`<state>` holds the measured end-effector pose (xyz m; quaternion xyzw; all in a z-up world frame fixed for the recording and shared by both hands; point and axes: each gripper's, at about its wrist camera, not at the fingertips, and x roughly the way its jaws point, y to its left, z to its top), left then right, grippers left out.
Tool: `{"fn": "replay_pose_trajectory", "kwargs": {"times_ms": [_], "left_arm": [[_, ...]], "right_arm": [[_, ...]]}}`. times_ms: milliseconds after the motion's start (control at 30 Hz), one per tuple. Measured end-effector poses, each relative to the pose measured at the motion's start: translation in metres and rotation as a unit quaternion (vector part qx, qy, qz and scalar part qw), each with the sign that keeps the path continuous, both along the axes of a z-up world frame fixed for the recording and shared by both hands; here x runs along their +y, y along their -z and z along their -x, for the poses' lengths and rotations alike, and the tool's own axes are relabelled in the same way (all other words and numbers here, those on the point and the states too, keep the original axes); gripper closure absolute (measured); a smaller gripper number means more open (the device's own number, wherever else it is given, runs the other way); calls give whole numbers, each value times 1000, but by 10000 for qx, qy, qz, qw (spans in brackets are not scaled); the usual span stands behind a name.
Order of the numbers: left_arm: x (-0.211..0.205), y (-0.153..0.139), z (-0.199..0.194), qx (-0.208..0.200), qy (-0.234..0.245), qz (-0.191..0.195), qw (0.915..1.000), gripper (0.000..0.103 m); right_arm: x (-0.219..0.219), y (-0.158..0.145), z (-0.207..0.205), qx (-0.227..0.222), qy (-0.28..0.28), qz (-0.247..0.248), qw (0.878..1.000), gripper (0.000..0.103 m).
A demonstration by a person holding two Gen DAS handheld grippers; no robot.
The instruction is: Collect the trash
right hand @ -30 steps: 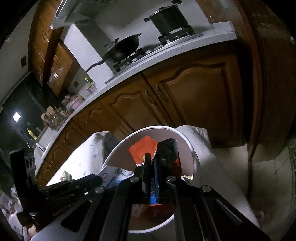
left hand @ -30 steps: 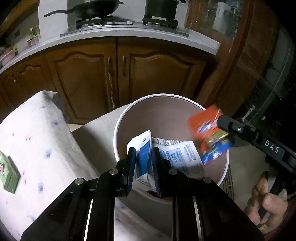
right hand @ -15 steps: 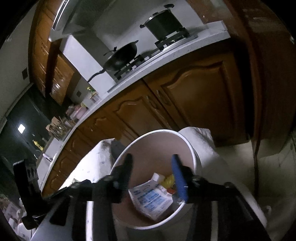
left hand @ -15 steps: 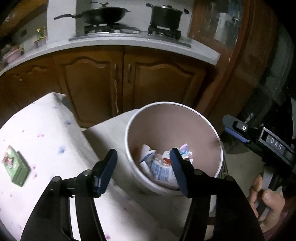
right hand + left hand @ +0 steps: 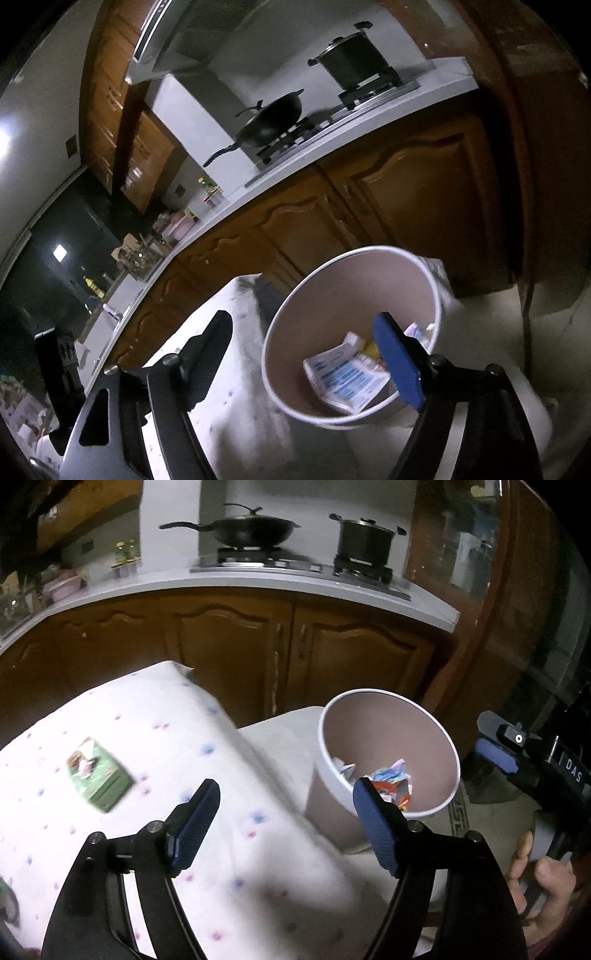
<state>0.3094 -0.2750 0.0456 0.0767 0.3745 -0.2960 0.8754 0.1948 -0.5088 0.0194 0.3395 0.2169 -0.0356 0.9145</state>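
A white round trash bin (image 5: 448, 764) stands beside the table; it also shows in the right wrist view (image 5: 295, 291). Crumpled wrappers (image 5: 391, 782) and a blue-and-white packet (image 5: 343, 376) lie inside it. A green carton (image 5: 98, 779) lies flat on the dotted white tablecloth (image 5: 221, 849), left of my left gripper (image 5: 284, 829), which is open and empty above the table edge. My right gripper (image 5: 306, 360) is open and empty, just above the bin's near rim. Its body also shows at the right of the left wrist view (image 5: 532, 760).
Brown kitchen cabinets (image 5: 236, 653) run behind the bin under a white counter (image 5: 258, 579) with a wok (image 5: 251, 530) and a pot (image 5: 364, 539) on the stove. A dark wooden cabinet (image 5: 517, 627) stands to the right.
Both grippers opened and dropped their packets into the bin, then pulled back. The left gripper swung left, so the green carton is nearer the middle of its view.
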Motion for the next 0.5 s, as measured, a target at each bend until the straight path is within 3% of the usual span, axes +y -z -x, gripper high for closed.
{"fn": "replay_pose_trajectory", "kwargs": {"times_ms": [500], "left_arm": [[108, 0, 31, -25, -587, 162, 9981, 25]], "right_arm": [[98, -7, -1, -6, -713, 183, 9973, 18]]}}
